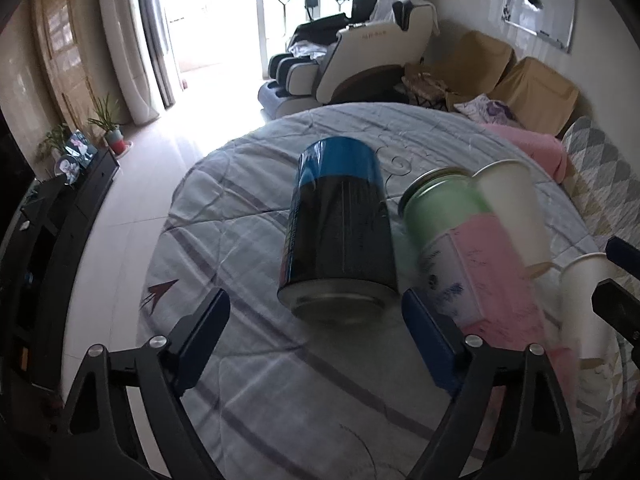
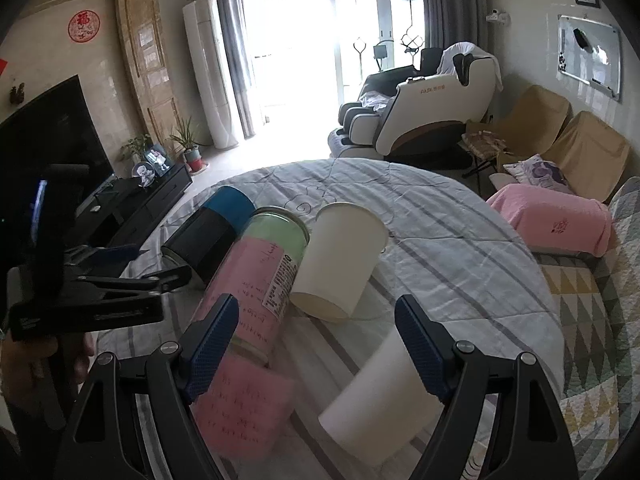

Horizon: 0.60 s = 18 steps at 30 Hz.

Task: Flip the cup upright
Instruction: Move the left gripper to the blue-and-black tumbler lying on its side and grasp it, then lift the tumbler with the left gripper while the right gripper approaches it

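Observation:
Two white paper cups lie on their sides on the striped cloth. The far cup [image 2: 340,260] [image 1: 516,216] rests against a green and pink can [image 2: 264,276] [image 1: 468,256]. The near cup [image 2: 380,400] [image 1: 584,300] lies between the fingers of my right gripper [image 2: 318,344], which is open and does not touch it. My left gripper [image 1: 316,336] is open just in front of a black and blue can [image 1: 340,232] [image 2: 212,232] lying on its side. The left gripper also shows in the right wrist view [image 2: 132,268].
The cloth covers a round table [image 2: 440,232]. A pink notepad [image 2: 244,408] lies near the right gripper. A pink cushion [image 2: 552,216], a patterned sofa cover [image 2: 592,320], a TV stand [image 2: 132,204] and a massage chair [image 2: 424,116] surround the table.

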Each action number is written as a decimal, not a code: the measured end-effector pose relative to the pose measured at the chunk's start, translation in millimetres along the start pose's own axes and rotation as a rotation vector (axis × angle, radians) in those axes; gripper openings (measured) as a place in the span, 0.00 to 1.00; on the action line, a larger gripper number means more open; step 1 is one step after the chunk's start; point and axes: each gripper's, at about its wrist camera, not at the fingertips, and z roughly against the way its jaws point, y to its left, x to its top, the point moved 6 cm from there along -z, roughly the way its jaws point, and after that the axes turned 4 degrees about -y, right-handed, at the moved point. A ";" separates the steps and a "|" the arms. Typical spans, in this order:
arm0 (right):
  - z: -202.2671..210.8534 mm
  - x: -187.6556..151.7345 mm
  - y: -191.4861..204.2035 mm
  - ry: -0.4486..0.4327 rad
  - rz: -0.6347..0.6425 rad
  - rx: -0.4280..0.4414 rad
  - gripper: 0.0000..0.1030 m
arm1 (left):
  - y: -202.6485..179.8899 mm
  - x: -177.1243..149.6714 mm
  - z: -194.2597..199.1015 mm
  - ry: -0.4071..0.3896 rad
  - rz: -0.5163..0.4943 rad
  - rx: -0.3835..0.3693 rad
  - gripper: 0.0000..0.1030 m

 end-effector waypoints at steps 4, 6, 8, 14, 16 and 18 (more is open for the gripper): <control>-12.9 -0.7 -1.7 0.027 -0.011 -0.008 0.79 | -4.9 2.5 -12.0 0.010 -0.019 -0.028 0.77; -16.8 -1.1 -2.9 0.037 -0.020 -0.012 0.79 | -8.6 3.0 -14.4 0.011 -0.040 -0.034 0.73; -18.5 -2.3 -3.1 0.043 -0.027 -0.016 0.79 | -9.9 2.9 -15.7 0.012 -0.040 -0.049 0.66; -24.0 -1.3 -0.3 0.057 -0.024 -0.032 0.79 | -11.4 2.1 -14.1 -0.002 -0.067 -0.032 0.66; -24.8 -0.1 -0.1 0.059 -0.024 -0.037 0.79 | -12.1 1.2 -11.8 -0.008 -0.068 -0.027 0.66; -24.5 0.4 -0.1 0.059 -0.025 -0.040 0.79 | -11.2 -0.5 -8.1 -0.009 -0.072 -0.021 0.66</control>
